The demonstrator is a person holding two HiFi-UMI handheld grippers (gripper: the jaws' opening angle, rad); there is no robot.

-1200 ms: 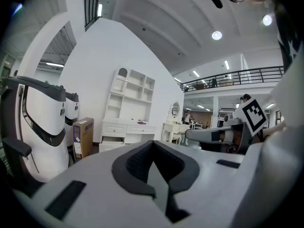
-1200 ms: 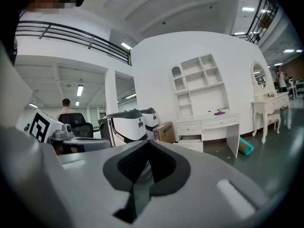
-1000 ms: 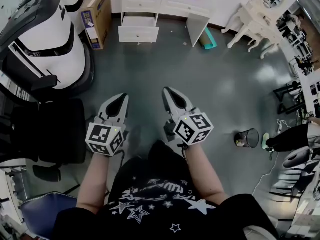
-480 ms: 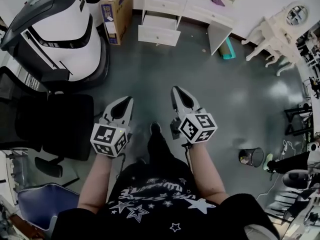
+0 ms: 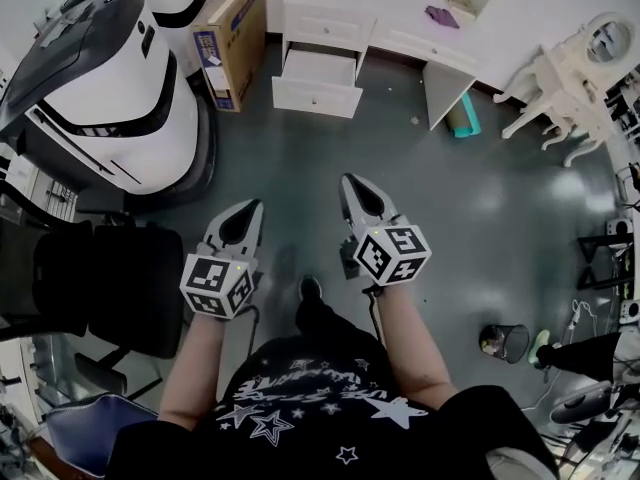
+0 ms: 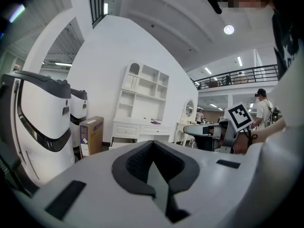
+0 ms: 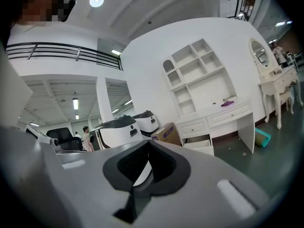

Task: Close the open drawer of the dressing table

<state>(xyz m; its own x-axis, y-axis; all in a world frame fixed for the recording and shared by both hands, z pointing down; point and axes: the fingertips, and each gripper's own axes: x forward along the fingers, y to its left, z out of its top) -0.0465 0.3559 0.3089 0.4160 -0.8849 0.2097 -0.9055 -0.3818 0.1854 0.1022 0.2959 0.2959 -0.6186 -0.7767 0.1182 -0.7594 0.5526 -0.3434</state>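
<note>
Drawer [image 5: 318,96] of the white dressing table [image 5: 400,38] stands pulled out, low on the table's left part, at the far side of the grey floor [image 5: 420,198] near a cardboard box [image 5: 228,38]. The left gripper [image 5: 249,211] and right gripper [image 5: 353,184] point towards it from well apart, each with jaws together and nothing between them

Cardboard box [image 5: 230,38] beside white machine [image 5: 115,103] — wastebasket [image 5: 500,340] apart.

bare floor [image 5: 330,163] ahead to drawer [image 5: 318,96], cardboard box [image 5: 228,40] beside it
</note>
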